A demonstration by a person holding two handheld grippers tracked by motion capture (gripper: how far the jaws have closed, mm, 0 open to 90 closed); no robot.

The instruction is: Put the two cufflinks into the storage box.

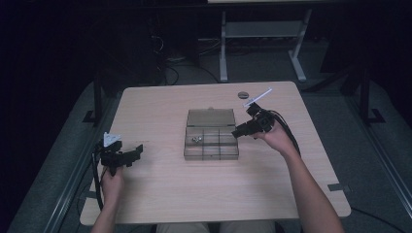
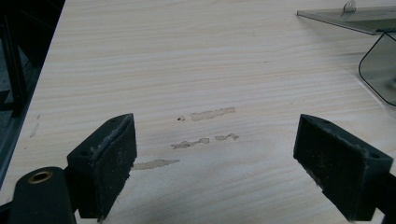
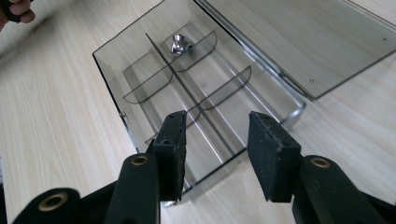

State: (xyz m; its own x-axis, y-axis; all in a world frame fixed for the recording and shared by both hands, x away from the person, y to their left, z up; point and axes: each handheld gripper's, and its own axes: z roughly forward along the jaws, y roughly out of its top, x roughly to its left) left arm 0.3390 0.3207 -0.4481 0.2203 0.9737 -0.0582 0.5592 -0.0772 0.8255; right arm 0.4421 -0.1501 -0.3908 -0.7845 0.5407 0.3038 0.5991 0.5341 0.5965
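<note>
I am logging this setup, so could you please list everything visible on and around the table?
table: one, light wood, centre.
box: one, smoky clear plastic with compartments, lid open, mid-table.
metal part: one, silver, in a compartment of the box.
disc: one, dark, far edge of the table.
white strip: one, beside the disc.
table legs: white, on the floor behind.
left hand-held gripper: black, open, above bare tabletop.
right hand-held gripper: black, open, at the box's right side.
</note>
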